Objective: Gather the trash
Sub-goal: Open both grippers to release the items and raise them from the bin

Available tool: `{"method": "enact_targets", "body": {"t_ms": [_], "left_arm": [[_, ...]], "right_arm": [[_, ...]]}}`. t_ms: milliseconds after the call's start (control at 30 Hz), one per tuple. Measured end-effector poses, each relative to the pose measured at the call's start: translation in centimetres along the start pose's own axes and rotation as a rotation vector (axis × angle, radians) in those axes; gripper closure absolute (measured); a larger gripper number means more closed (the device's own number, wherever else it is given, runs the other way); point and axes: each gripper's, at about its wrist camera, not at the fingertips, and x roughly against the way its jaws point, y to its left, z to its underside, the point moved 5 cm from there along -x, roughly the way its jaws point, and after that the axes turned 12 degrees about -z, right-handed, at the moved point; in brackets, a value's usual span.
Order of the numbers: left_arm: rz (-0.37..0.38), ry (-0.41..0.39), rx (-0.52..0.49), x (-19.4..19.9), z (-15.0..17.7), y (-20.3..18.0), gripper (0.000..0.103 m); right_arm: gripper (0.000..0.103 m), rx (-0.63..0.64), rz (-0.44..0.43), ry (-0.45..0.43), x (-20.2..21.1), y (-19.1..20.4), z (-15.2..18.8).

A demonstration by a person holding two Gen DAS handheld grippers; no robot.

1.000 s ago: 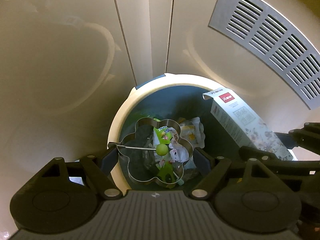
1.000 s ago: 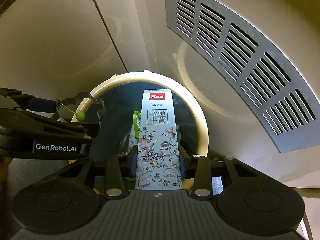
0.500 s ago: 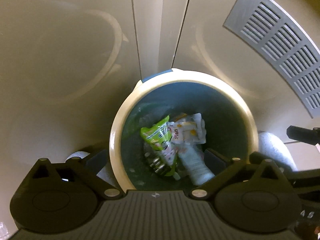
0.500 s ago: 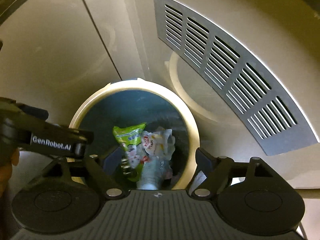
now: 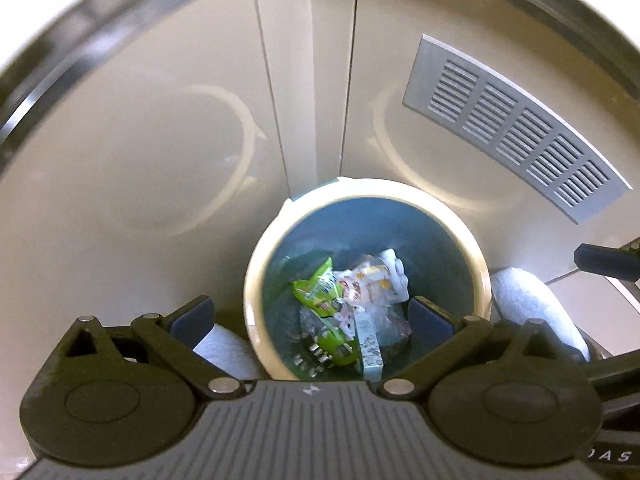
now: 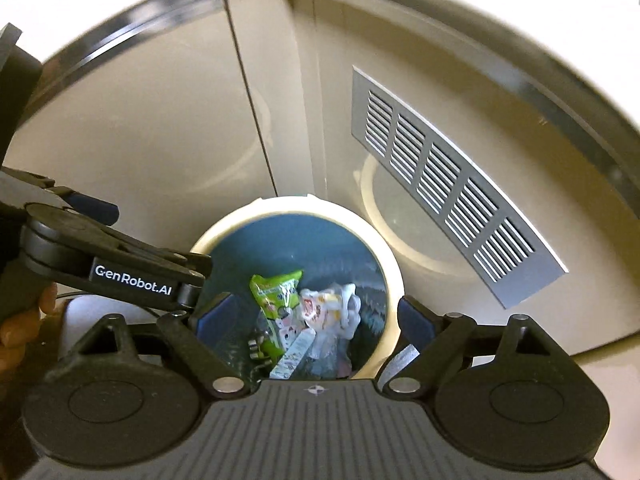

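The trash, a green snack bag [image 5: 316,286], crumpled white wrappers [image 5: 376,280] and a slim carton [image 5: 370,346], lies inside the round bin [image 5: 256,280]; all of it looks light, the wrappers soft and slippery, the carton stiff enough to pinch across its narrow sides. The left gripper [image 5: 311,314] stands wide apart and empty above the bin. The right gripper [image 6: 310,314] has just been opening, with nothing between its jaws.
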Motion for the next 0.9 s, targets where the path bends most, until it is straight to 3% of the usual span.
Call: {"method": "enact_targets", "body": {"t_ms": [233,400,533,900], "left_arm": [[-0.025,-0.138,0.048,4.6,2.4,1.7,0.000],[0.059,-0.260,0.162,7.9,3.0,3.2,0.000],[0.003,-0.294,0.161,9.0,2.8,2.9,0.000],[0.009,-0.451,0.175,12.3,3.2,3.1,0.000]], "right_arm": [[0.008,0.047,0.004,-0.100,3.3,2.0,1.4],[0.005,0.066,0.014,-0.174,5.3,2.4,1.1],[0.004,0.074,0.008,-0.205,6.3,2.7,1.2],[0.002,0.040,0.020,-0.273,7.4,2.3,1.4]]}}
